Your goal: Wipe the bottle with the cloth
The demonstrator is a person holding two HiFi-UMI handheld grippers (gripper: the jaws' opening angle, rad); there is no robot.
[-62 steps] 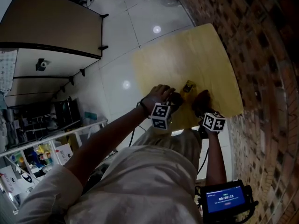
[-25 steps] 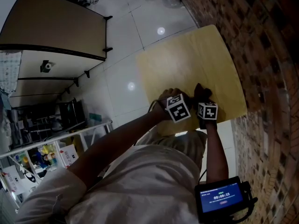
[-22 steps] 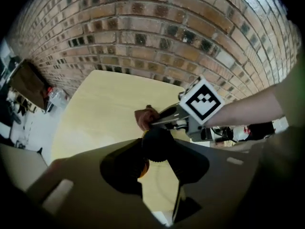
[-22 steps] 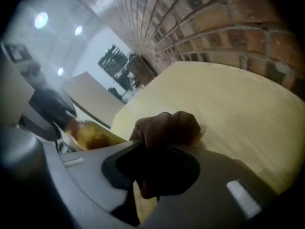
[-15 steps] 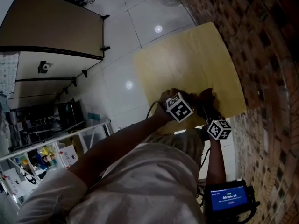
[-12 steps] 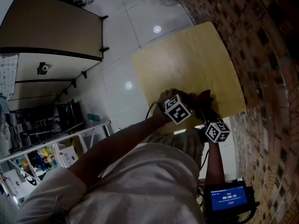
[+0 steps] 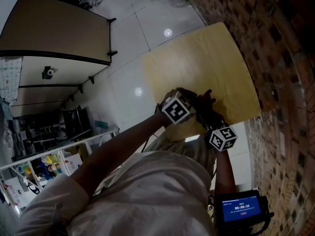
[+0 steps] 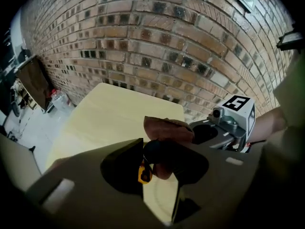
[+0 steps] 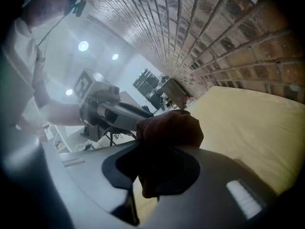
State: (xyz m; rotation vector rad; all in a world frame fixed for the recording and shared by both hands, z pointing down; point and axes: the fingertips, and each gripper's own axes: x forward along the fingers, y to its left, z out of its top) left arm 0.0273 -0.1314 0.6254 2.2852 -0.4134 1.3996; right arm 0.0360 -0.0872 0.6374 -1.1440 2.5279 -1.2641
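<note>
The right claw [image 9: 161,162] is clamped tight on one bunched reddish-brown cloth [image 9: 169,127]. The left claw [image 8: 159,162], its jaws just closing, grips one dark yellow-labelled bottle [image 8: 144,171] touching it. The label shows only in the left gripper view.

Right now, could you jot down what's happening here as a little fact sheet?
left gripper: holds the bottle between its jaws, which have just been closing further
right gripper: shut on the cloth
cloth position: bunched at the bottle's top, apparently touching
underneath: yellow table
behind: brick wall
</note>
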